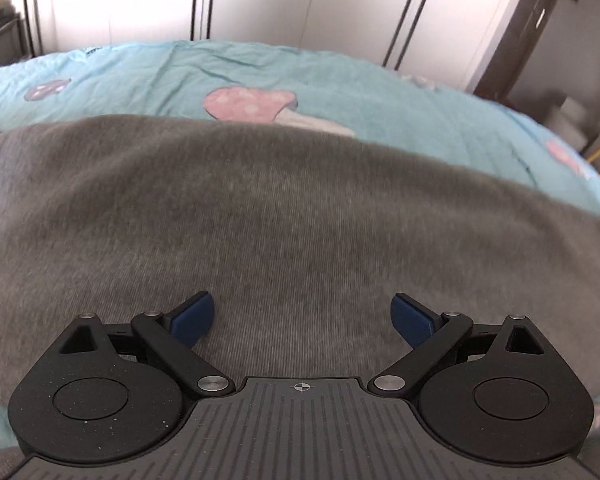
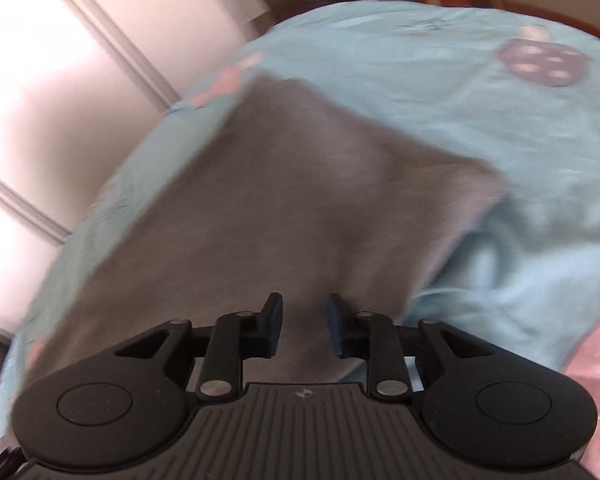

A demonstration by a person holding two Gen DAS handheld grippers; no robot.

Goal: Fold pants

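Grey knit fills the space ahead of both tongs. The left tongs point(image 1: 303, 320) stand wide open just above the pants point(image 1: 260, 208), gripping nothing, their blue pads point(image 1: 192, 316) spread over bare cloth. The right tongs point(image 2: 303, 328) are narrowed to a small gap with grey cloth showing between the pads; the view is too blurred to tell whether they pinch it or only hang over it.

The pants lie on the bed point(image 1: 148, 76), on a turquoise cover printed with mushrooms. In the left view they spread broad and fairly smooth, their far edge running across the cover toward the bed's right side. In the right view they point(image 2: 284, 184) form a rough four-sided panel with a corner pointing toward the bed's right edge and a straight side running along its left edge.

Judged from that compact shape, at least one fold seems already made. No legs or waistband can be picked out, so how many folds remain is uncertain; probably one more, then smoothing.
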